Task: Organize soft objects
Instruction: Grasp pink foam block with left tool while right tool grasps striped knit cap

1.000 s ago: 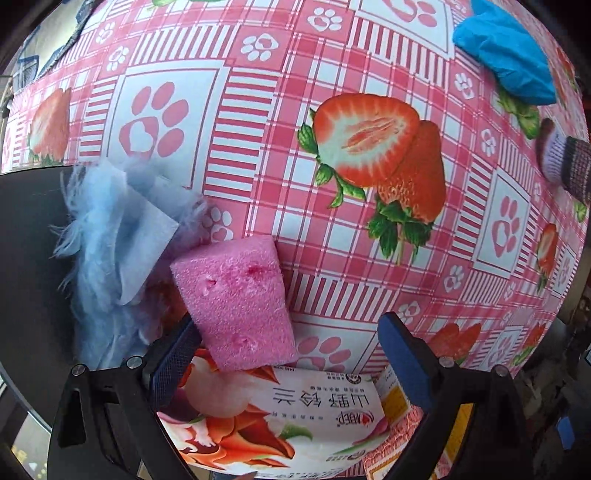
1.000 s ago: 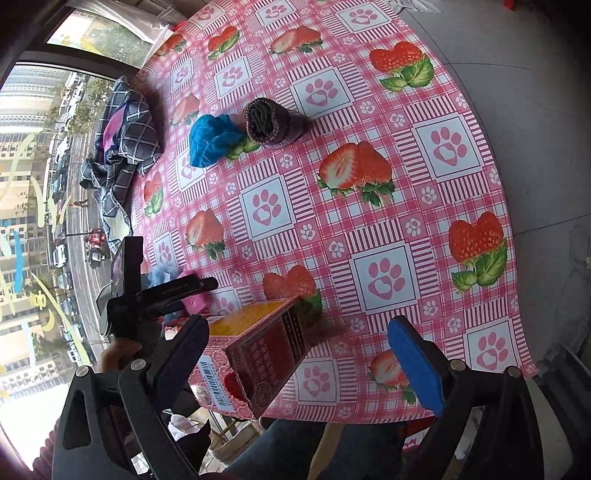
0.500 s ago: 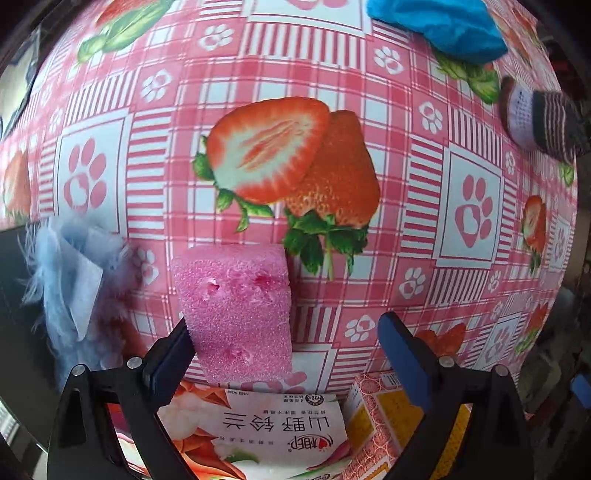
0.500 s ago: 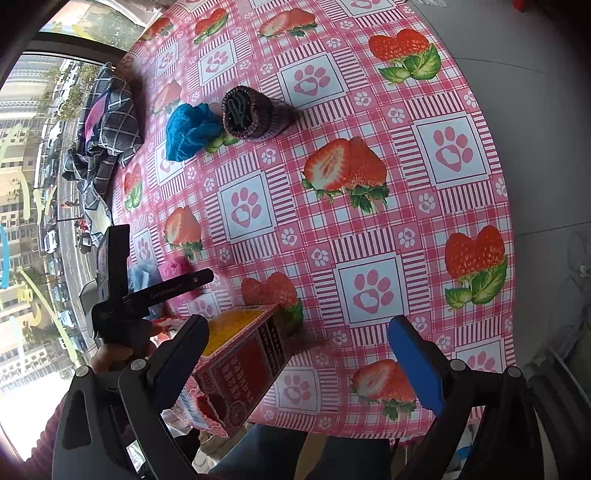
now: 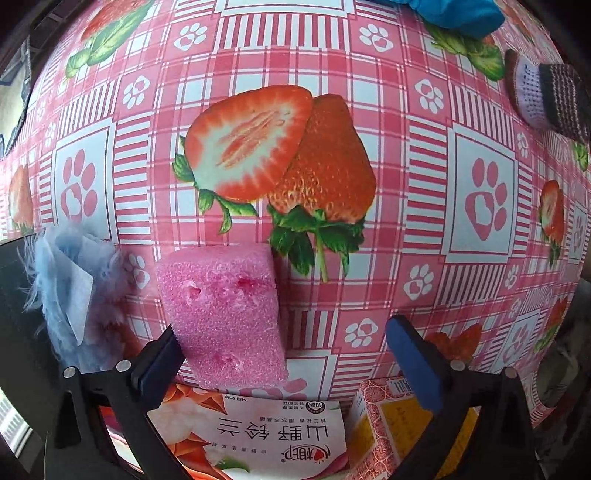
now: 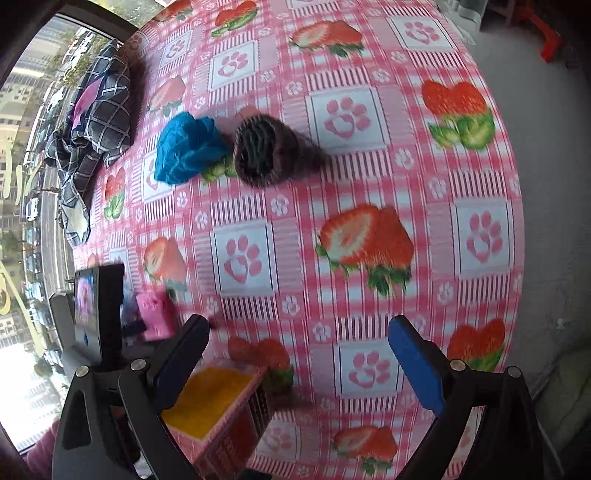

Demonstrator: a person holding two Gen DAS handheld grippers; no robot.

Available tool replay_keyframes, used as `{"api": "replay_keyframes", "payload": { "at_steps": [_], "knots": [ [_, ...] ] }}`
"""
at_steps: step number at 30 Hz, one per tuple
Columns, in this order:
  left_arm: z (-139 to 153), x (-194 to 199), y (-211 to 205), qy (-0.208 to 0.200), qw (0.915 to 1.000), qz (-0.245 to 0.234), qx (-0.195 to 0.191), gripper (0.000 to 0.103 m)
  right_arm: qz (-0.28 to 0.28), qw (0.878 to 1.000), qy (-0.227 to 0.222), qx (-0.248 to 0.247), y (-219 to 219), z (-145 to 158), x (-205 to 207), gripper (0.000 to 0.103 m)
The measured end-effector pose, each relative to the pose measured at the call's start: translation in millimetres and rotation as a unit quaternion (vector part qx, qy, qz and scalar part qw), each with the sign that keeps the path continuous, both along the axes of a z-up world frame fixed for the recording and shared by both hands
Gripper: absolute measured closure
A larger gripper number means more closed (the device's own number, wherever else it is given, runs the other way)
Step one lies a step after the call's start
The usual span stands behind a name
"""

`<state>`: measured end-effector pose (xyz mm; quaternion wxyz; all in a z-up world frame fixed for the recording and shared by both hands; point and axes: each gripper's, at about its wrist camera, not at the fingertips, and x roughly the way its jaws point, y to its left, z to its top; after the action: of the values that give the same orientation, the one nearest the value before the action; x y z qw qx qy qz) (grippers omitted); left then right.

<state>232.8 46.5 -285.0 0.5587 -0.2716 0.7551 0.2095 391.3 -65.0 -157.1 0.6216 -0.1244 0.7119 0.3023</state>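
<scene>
Left wrist view, left to right: pale blue fluffy cloth (image 5: pixel 70 291) at the near left edge of the table (image 5: pixel 369 92), overhanging it slightly; pink sponge block (image 5: pixel 225 317) just right of it, lying on the strawberry-and-paw tablecloth. Left hand-held gripper (image 5: pixel 284 360) points steeply down, jaws opening and at their widest; the sponge's near left edge lies against the left pad, the right pad stands well clear, so nothing is clamped. Below the fingers: a printed tissue pack (image 5: pixel 258 439), then a red-and-yellow carton (image 5: pixel 388 424) to its right. Far right: blue knit item (image 5: pixel 454 14), with a brown-and-lilac knitted piece (image 5: pixel 543 96) nearer the right edge. Right wrist view, left to right: checked dark cloth (image 6: pixel 99 110) at the far left table edge; blue knit and a brown rolled knit (image 6: pixel 266 151) side by side, touching or nearly so. Right hand-held gripper (image 6: pixel 299 360) is open and empty above bare tablecloth, the carton under its left finger. View is motion-blurred.
</scene>
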Motion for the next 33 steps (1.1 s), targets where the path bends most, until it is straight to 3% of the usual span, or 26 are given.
{"api": "replay_keyframes", "payload": {
  "at_steps": [16,18,19,20,22,28,33],
  "knots": [
    [4.7,-3.1,3.3,-0.003,1.0000,0.000,0.006,0.000,0.052,0.996,-0.065,-0.016,92.9,-56.3,40.5,0.005],
    [5.7,-4.0,2.0,-0.006,0.9999,0.000,0.008,0.000,0.051,0.996,-0.070,-0.026,97.4,-63.6,40.9,0.012],
    [6.1,-4.6,1.4,-0.008,0.9999,0.000,0.010,0.000,0.049,0.997,-0.059,-0.027,99.0,-68.3,40.8,0.031],
    [7.1,-5.7,1.2,-0.010,0.9999,0.000,0.012,0.000,0.046,0.997,-0.046,-0.037,99.1,-74.8,41.5,0.041],
    [9.2,-7.8,0.0,-0.014,0.9998,-0.001,0.015,0.000,0.042,0.997,-0.054,-0.032,98.5,-72.6,41.6,0.049],
    [11.8,-9.1,0.5,-0.010,0.9999,-0.001,0.013,0.000,0.040,0.998,-0.048,-0.028,77.7,-67.1,43.0,0.057],
    [11.3,-9.0,1.3,-0.010,0.9999,-0.001,0.012,0.000,0.027,0.999,-0.031,-0.030,37.5,-62.6,31.8,0.057]
  ]
}}
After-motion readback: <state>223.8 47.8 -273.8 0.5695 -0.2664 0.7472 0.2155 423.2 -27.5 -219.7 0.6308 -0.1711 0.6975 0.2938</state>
